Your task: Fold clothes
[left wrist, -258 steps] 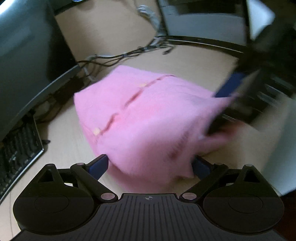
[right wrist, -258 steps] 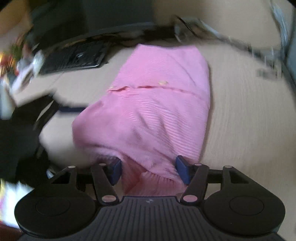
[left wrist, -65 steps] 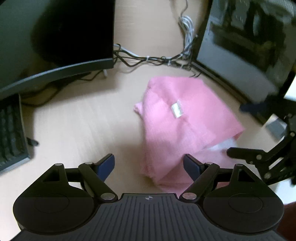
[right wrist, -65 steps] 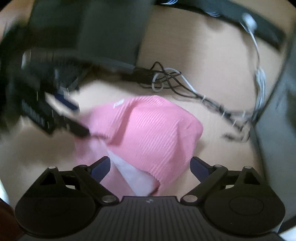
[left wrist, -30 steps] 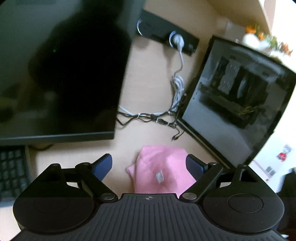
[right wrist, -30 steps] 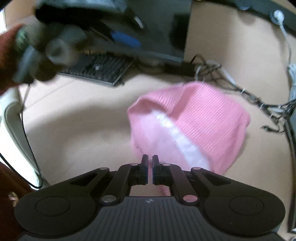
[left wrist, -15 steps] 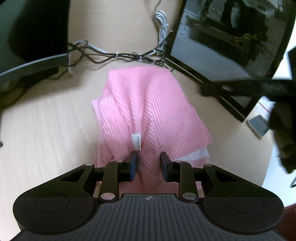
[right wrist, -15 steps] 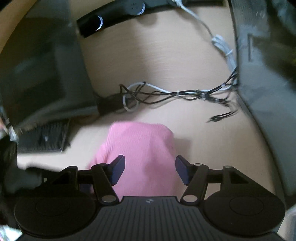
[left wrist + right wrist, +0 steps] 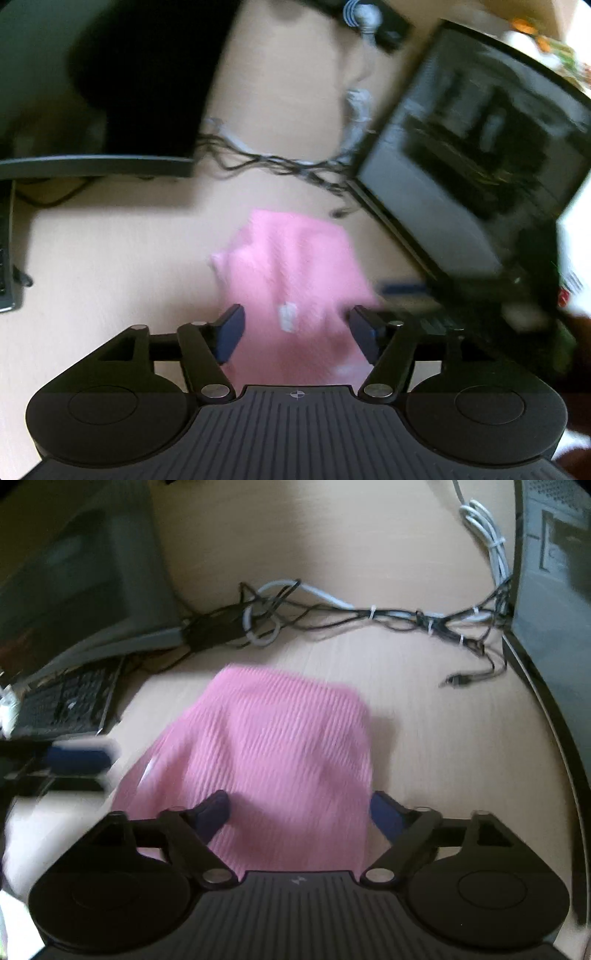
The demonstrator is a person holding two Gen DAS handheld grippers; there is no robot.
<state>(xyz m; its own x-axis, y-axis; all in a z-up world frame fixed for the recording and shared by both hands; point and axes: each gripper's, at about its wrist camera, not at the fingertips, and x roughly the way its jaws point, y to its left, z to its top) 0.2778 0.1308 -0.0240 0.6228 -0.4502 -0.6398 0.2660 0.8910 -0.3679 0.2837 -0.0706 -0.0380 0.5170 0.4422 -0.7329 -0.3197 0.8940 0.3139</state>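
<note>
Both tools reopened over pink garment [image 9: 288,746]

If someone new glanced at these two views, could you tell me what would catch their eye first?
The pink garment, bunched in a folded heap on the pale wooden desk, stands out at the centre of both views. Both the left gripper and the right gripper sit open over it. Behind it runs a tangle of cables between dark monitors.

Left gripper [image 9: 297,328], black ribbed housing, two round side discs, silver pivot screws, blue finger pads [image 9: 231,332], small crosshair mark, right gripper [image 9: 299,812], same black build, lightning-bolt mark, blue pads [image 9: 384,814]
</note>
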